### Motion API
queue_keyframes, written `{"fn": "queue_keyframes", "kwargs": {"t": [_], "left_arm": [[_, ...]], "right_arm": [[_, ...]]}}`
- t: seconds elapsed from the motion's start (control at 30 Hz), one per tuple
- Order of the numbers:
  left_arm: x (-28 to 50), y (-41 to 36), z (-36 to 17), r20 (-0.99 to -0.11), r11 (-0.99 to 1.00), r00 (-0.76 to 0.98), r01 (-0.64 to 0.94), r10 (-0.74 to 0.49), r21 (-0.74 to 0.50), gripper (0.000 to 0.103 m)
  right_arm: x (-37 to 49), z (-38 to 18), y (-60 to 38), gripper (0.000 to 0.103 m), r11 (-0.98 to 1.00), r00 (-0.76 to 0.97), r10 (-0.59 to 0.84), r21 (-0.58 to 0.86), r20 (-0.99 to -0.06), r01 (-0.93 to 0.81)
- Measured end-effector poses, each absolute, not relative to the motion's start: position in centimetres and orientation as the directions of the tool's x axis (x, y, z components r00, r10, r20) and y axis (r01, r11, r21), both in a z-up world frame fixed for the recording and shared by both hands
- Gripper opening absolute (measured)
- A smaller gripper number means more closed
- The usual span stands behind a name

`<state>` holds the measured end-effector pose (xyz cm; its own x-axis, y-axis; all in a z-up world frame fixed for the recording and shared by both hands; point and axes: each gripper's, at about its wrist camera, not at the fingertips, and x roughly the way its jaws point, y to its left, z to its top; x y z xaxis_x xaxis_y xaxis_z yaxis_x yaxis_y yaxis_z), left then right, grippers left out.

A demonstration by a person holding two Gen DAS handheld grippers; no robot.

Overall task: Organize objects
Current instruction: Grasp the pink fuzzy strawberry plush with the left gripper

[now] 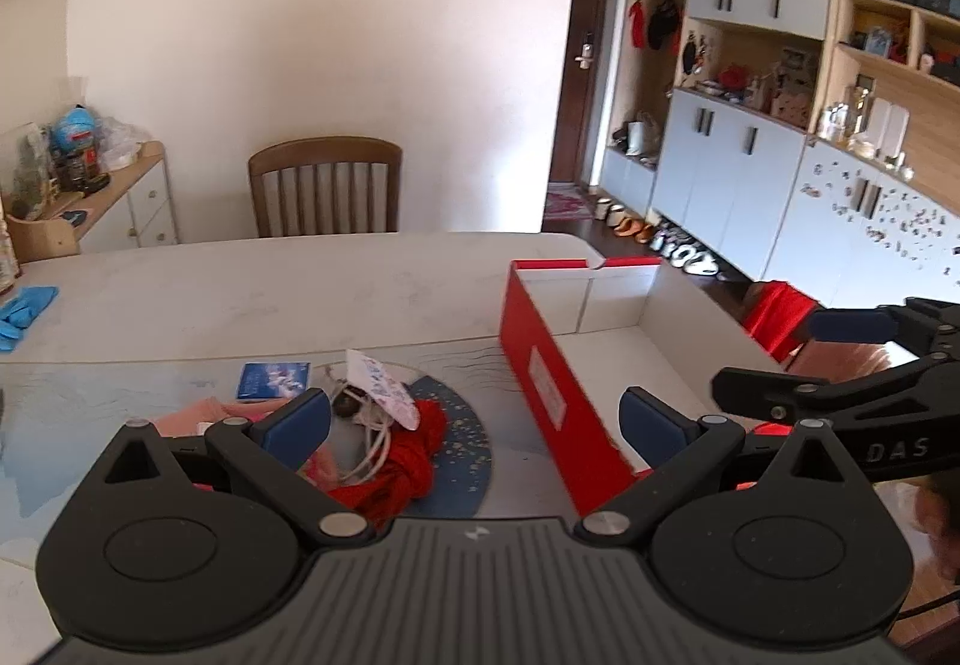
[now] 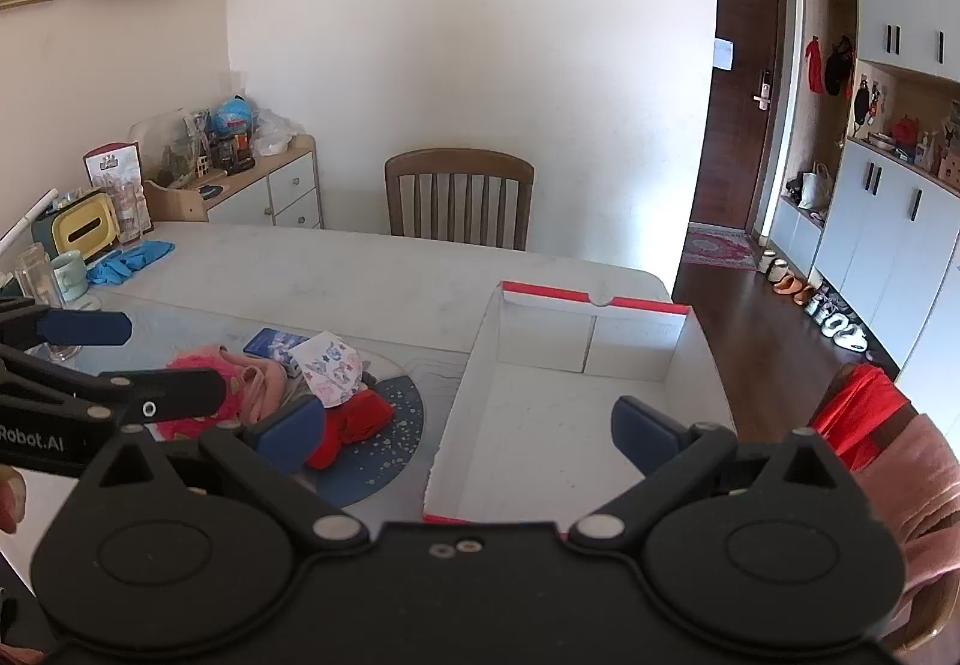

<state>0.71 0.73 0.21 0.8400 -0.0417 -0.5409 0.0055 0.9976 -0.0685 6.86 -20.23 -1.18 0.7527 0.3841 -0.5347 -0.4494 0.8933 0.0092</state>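
Left wrist view: left gripper, jaws spread wide, nothing between them, hovering above the table. Below it, one heap on a blue mat: red cloth, patterned mask, white cord, pink item at the heap's left edge. Blue card just behind the heap. Red box immediately right of the heap, white inside, no item visible in it. Right gripper enters from the right edge over the box, jaws apart, empty.

Right wrist view: right gripper, jaws wide, empty, poised over the near end of the box. Box interior bare. Heap to the left: mask, red cloth, pink plush, blue card. Left gripper above the plush, fingers parted. Blue gloves and a cup at the far left of the table.

Progress, judged: nothing boxed yet; every item of the heap remains to be moved.
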Motion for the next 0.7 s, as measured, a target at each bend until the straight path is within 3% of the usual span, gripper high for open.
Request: {"fn": "queue_keyframes", "kwargs": {"t": [0.4, 0.7], "left_arm": [[2.8, 2.2, -1.3, -0.603, 0.992, 0.798, -0.074, -0.002, -0.101, 0.103], [4.6, 6.2, -4.3, -0.671, 0.970, 0.718, -0.244, 0.185, 0.006, 0.103]], "right_arm": [[10.1, -1.9, -22.4, 0.102, 0.918, 0.767, 0.317, -0.023, -0.558, -0.396], [14.2, -4.3, -26.1, 0.100, 0.948, 0.759, 0.192, -0.081, -0.623, -0.306]]}}
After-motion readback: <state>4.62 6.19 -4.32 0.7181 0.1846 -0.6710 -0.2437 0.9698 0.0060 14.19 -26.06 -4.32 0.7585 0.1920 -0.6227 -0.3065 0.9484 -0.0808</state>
